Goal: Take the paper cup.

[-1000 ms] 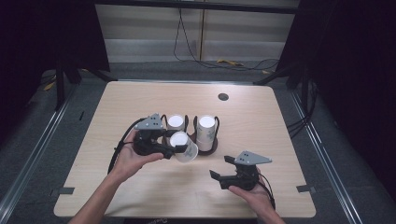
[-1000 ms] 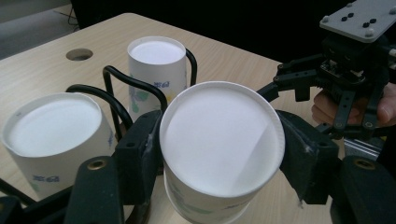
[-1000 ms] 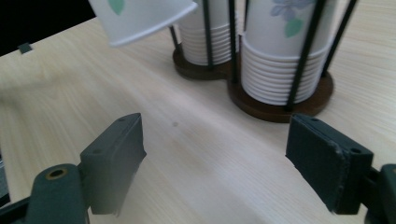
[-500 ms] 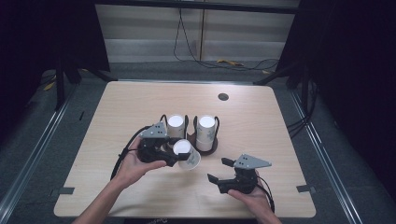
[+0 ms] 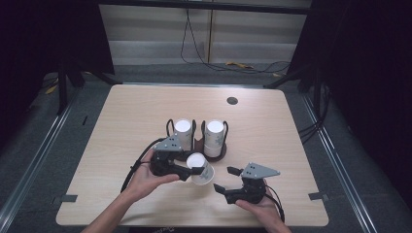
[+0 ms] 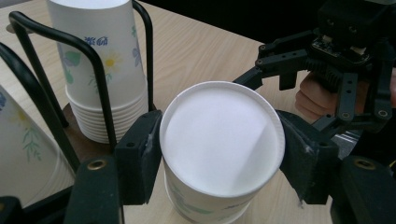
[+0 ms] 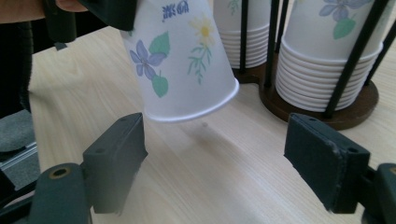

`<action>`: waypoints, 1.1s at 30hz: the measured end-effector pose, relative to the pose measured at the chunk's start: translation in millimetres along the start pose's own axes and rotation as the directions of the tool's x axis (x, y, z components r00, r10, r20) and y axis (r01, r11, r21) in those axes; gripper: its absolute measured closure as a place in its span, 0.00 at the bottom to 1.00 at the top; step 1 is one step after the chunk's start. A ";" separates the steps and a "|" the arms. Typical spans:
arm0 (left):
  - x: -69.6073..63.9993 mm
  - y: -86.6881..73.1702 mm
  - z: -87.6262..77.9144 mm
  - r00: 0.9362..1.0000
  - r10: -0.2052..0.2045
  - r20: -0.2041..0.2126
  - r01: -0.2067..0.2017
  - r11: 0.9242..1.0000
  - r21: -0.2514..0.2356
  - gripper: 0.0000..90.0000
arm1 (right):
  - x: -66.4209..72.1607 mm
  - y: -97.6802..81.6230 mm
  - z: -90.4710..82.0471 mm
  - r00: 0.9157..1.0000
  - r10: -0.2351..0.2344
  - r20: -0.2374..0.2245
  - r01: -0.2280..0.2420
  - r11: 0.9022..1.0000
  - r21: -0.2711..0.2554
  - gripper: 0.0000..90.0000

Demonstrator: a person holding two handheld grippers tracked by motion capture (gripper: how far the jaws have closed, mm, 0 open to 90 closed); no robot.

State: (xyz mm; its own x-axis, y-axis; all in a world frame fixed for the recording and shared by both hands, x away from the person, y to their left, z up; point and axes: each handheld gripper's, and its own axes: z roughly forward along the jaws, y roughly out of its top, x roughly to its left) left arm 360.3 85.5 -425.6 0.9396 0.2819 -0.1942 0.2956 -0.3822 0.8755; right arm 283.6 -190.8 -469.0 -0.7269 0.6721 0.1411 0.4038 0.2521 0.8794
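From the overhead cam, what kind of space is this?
Likely a lab recording booth, not a home: a bare wooden table, black curtains on both sides, and loose cables on the floor behind.

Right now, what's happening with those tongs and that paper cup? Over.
Left tongs clamped on upside-down paper cup, off the table. Right tongs open, nothing between, just closing. Cup rack close behind.

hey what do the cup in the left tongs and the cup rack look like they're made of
Cup: looks like paper, matte white with a printed flower pattern and a rolled rim, as disposable cups have. Rack: thin black rods, probably painted metal wire going by their even bends, on a dark brown base that looks like wood, though plastic can't be ruled out.
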 end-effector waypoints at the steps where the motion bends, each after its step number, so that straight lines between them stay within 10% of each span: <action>1: -0.5 -0.1 0.0 1.000 -0.004 0.004 0.004 1.000 0.000 0.40 | 0.3 0.0 0.1 1.000 -0.002 -0.004 0.002 1.000 -0.002 0.22; 33: -18.4 10.6 2.4 0.995 -0.012 0.094 0.015 0.999 -0.029 0.40 | 10.7 4.6 3.0 0.993 -0.064 -0.101 0.057 0.996 -0.068 0.16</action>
State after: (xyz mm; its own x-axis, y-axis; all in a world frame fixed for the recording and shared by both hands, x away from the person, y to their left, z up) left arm 346.6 74.1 -413.8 0.9480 0.2022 -0.2458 0.3045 -0.3519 0.8851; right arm 279.4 -180.3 -464.8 -0.8035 0.5810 0.1300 0.3231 0.2422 0.9148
